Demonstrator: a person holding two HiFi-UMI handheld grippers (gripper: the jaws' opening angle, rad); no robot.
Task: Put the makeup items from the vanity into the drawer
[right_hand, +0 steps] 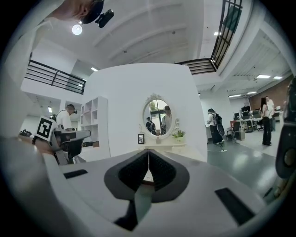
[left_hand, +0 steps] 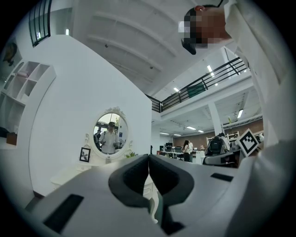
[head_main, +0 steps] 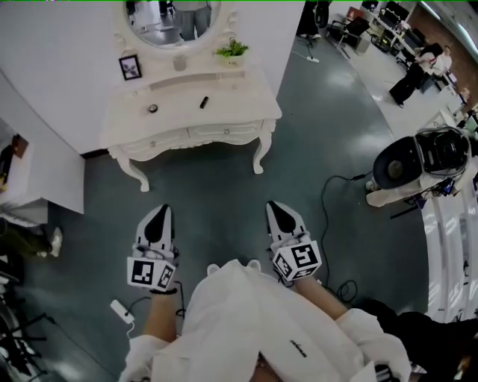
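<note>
White table (head_main: 127, 116): stands far, against the partition wall, well apart from both tongs; open floor (head_main: 216, 194) lies between, so judged that the approach has not begun.
Plug block (head_main: 122, 311): white, on the near floor left of the person; off the direct path.
Picture frame (head_main: 129, 67): upright at the far left of the table top; decoration, judged not part of the job.
Round item (head_main: 152, 108): small and dark, lying flat on the top, left of centre; a makeup piece awaiting pickup.
Left tongs (head_main: 160, 213): clenched and empty, tips met (left_hand: 148, 157), pointed at the table; held low and idle.
Mirror (head_main: 175, 22): oval, at the far edge; no obstruction.
Black tube (head_main: 203, 102): lying flat, right of the round item and apart from it.
Drawer (head_main: 216, 133): in the front rail, closed; judged it must be pulled out before anything goes in.
Plant (head_main: 233, 51): far right of the top, clear of both items.
Right tongs (head_main: 275, 207): clenched and empty, tips together (right_hand: 148, 152), level with the left pair.
Cable (head_main: 328, 201): trails on the floor to the right; a trip risk only if the person drifts right.
Machine (head_main: 418, 160): far right, well clear of the route.
</note>
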